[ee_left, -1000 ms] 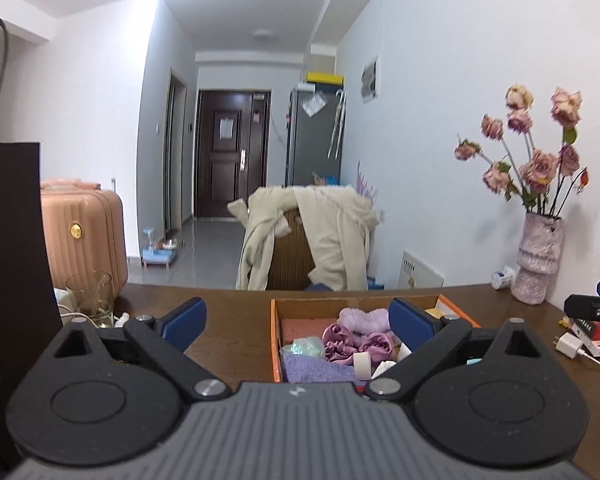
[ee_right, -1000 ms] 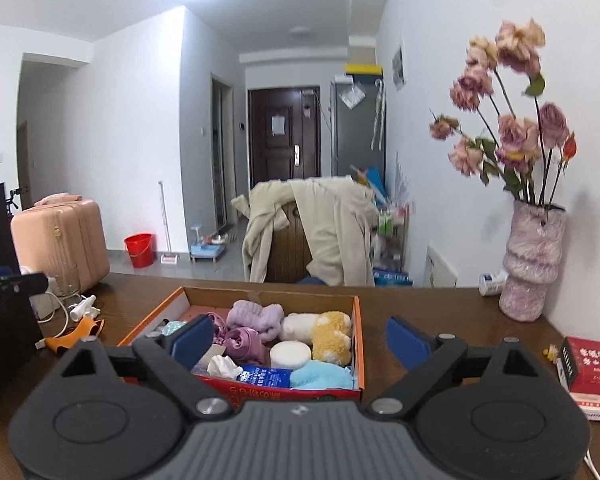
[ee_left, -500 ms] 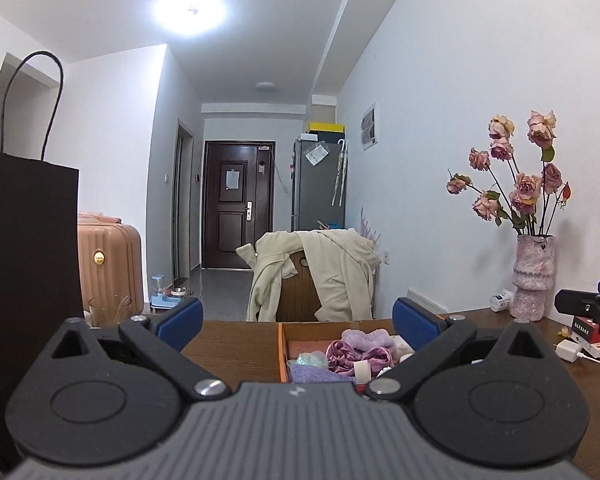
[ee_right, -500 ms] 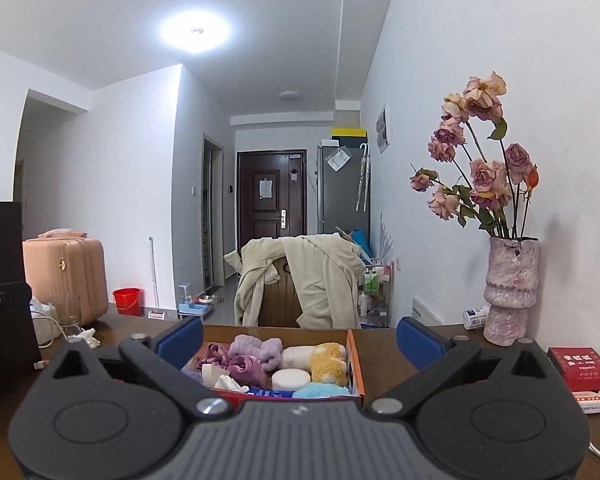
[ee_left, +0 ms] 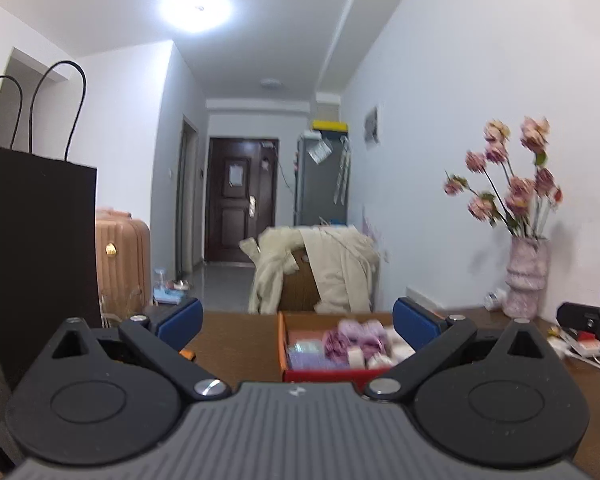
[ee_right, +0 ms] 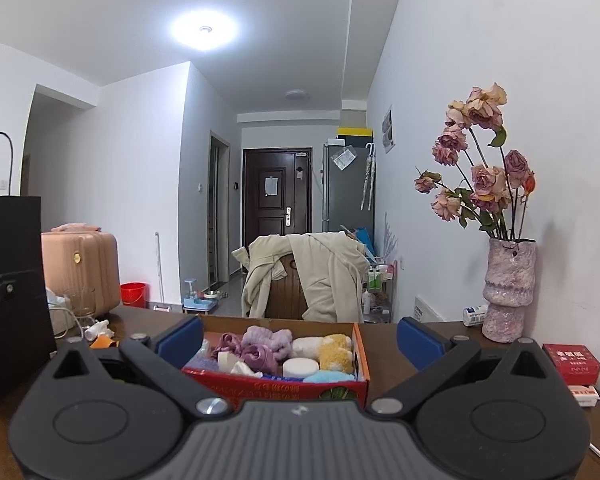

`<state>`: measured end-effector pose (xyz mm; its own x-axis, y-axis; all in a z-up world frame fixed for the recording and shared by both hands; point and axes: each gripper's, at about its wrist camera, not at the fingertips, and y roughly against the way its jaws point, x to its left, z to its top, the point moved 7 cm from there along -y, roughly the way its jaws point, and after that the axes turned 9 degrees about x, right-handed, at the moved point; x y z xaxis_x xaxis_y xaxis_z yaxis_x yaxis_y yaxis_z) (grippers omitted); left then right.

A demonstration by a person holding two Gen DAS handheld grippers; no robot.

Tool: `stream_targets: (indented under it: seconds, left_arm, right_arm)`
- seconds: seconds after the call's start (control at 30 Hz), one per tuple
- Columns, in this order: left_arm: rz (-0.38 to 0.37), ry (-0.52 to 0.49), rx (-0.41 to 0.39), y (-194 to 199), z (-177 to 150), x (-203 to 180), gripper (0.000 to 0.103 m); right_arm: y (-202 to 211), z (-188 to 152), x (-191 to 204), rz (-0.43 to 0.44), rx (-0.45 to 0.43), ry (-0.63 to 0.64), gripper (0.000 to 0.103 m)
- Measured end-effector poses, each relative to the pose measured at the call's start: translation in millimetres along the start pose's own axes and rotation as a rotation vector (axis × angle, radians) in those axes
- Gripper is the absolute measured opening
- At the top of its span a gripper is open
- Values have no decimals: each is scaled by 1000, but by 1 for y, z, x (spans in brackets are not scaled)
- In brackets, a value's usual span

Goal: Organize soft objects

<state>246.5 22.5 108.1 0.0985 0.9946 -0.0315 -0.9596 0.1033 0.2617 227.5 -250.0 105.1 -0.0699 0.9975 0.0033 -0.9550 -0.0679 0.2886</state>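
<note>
An orange-red cardboard box sits on the brown table, filled with soft things: purple scrunchies, a white and yellow plush, a white round sponge, a light blue cloth. My right gripper is open, level, just short of the box, nothing between its blue pads. My left gripper is open too, held back from the box, which lies ahead and right of centre. The left wrist view is blurred.
A tall black paper bag stands at the left. A pink vase of dried roses stands at the right wall, a red carton and white cable by it. A chair draped with a cream coat is behind the table.
Both views have pulled back and tilted toward level: the box now looks smaller and lower, more ceiling shows. The right jaws have spread a little wider. Nothing was picked up.
</note>
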Motion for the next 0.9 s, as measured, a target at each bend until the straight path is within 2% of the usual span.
stream_targets:
  seconds: [0.1,0.27,0.33,0.43,0.5,0.6,0.9]
  left_arm:
    - [-7,-2,19,24,-17,-6,103]
    - [21,40,2,79,-47,-6,103]
    - [22,28,12,98,-60,-7,103]
    - [89,6,20,122,-82,-7,103]
    - [82,-20,42,123,-90,-7,103]
    - [89,-1,46,121,-89,-3,103]
    - [76,-5,58,118,-87,-4,103]
  right_arm:
    - [20,-14,8,-38,5,14,103]
    - [67,-41,27,-30,17,10,103]
    - [84,-53,39,-18,27,41,103]
    - [113,-75,54,-36,30,40,103]
    - [125,-91,60,-4,61,9,103]
    - [127,-102,68,31,98,7,103]
    - [119,-102,65,45,113,-11,103]
